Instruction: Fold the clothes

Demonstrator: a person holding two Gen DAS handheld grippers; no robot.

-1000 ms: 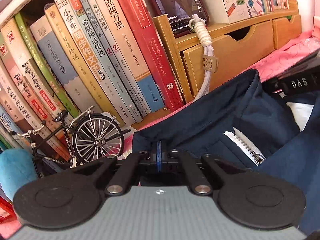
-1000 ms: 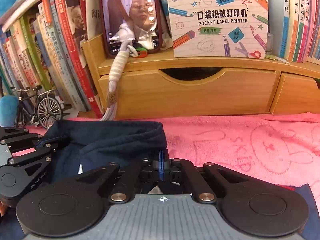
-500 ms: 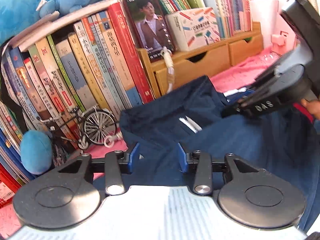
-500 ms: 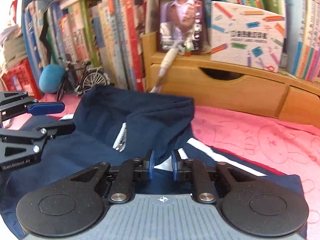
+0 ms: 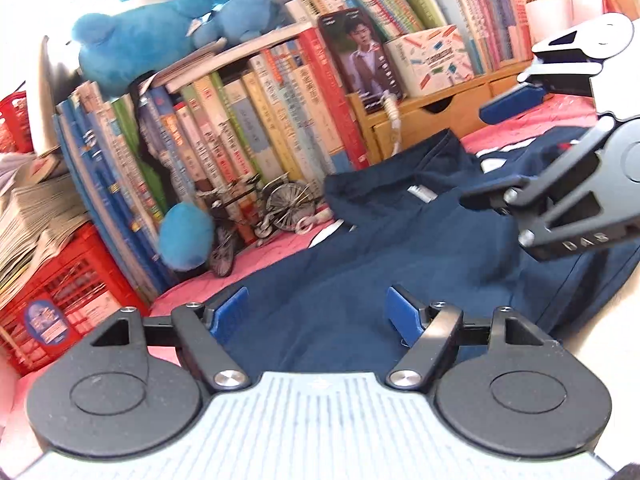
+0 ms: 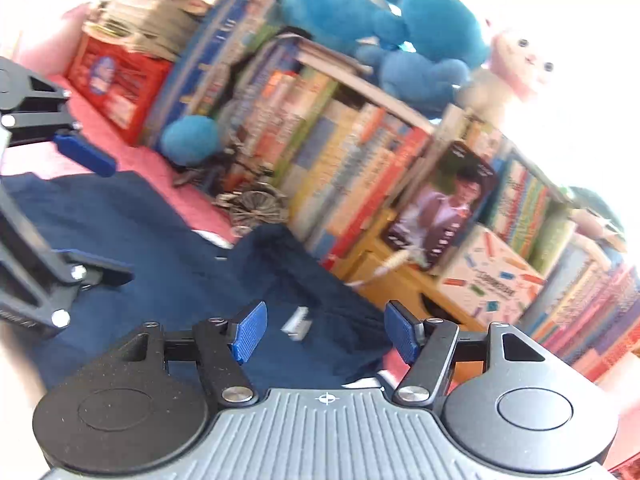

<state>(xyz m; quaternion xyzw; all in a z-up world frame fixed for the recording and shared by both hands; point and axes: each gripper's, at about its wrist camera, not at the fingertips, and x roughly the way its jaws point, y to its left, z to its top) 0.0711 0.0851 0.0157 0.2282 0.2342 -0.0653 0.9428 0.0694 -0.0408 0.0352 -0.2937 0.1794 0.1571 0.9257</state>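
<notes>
Both grippers, left (image 5: 316, 314) and right (image 6: 326, 332), have just been opening, empty, over the jacket (image 5: 360, 248); next fold needs a fresh edge grip.

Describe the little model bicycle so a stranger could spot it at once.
Find the long row of upright books behind the pink cloth. At their foot, left of the navy jacket and right of a blue plush ball, stands the model bicycle. It alone is dark metal with spoked wheels.
</notes>
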